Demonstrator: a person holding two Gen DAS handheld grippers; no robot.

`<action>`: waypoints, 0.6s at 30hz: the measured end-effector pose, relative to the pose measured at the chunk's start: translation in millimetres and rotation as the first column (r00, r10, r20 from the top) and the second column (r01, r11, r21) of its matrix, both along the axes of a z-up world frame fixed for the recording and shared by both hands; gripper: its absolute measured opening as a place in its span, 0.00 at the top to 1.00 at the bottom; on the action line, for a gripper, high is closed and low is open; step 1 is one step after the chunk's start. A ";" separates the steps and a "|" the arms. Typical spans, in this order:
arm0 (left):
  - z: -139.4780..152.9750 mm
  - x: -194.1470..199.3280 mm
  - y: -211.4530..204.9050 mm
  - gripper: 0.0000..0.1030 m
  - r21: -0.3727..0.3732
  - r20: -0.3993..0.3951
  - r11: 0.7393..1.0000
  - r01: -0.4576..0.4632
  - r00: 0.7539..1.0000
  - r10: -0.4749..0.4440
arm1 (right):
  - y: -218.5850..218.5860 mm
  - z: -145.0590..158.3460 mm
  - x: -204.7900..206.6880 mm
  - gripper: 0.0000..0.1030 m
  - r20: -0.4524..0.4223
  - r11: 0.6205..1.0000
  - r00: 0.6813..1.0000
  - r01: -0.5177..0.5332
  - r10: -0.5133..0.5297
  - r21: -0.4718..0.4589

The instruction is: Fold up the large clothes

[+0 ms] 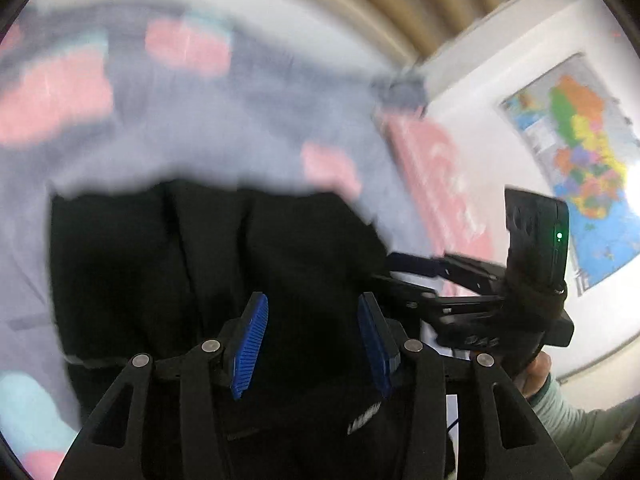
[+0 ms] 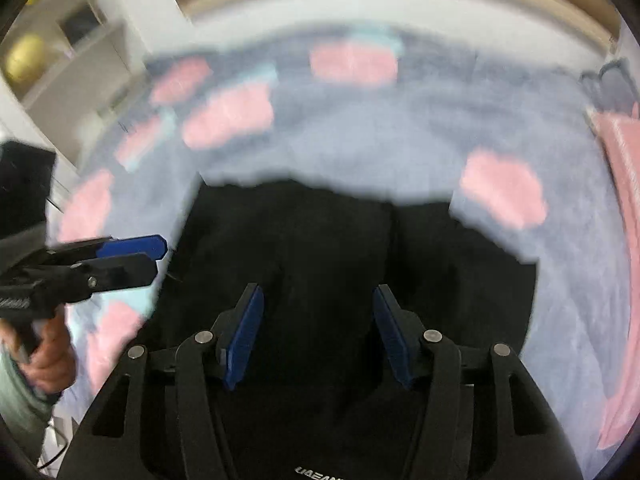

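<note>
A large black garment (image 1: pixel 208 264) lies spread on a grey-blue bed cover with pink patches; it also shows in the right wrist view (image 2: pixel 328 248). My left gripper (image 1: pixel 312 344) is open and empty, above the garment. My right gripper (image 2: pixel 318 336) is open and empty, above the garment too. The right gripper shows at the garment's right side in the left wrist view (image 1: pixel 404 270), its fingers close together. The left gripper shows at the garment's left edge in the right wrist view (image 2: pixel 156 258). Both views are blurred by motion.
The bed cover (image 2: pixel 400 136) fills the far part of both views. A pink cloth (image 1: pixel 440 176) lies at the bed's right side. A wall map (image 1: pixel 580 152) hangs on the right. A white shelf unit (image 2: pixel 72 48) stands at the left.
</note>
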State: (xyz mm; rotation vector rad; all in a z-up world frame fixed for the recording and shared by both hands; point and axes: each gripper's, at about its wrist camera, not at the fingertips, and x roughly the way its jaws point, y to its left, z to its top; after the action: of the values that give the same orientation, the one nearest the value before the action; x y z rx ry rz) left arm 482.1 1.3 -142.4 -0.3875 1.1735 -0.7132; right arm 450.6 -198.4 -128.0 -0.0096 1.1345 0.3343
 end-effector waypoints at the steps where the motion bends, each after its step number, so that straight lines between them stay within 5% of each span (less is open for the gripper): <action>1: -17.7 -1.2 -6.7 0.53 0.030 -0.056 0.999 0.023 0.998 -0.021 | -0.5 -18.2 0.7 0.42 -0.036 1.000 0.999 -0.005 0.004 -0.020; 4: -89.8 -9.1 -24.9 0.55 0.212 -0.225 0.973 0.087 0.974 -0.038 | -10.7 -84.2 -6.6 0.42 -0.181 0.999 0.983 0.025 -0.030 -0.033; 6: -107.8 -11.3 -25.0 0.55 0.209 -0.230 0.977 0.052 0.973 -0.003 | -16.5 -95.3 -12.3 0.42 -0.161 0.998 0.985 0.056 -0.056 -0.008; 18: -31.7 -52.6 4.7 0.54 0.016 -0.057 0.999 0.034 0.998 -0.033 | -37.7 -8.5 -63.8 0.42 0.039 0.997 0.999 -0.001 -0.002 0.078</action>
State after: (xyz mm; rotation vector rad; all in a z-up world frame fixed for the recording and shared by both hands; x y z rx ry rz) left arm 429.5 6.0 -174.1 -0.3765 1.2412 -0.7245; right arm 386.8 -236.1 -136.5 0.0528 1.0822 0.3766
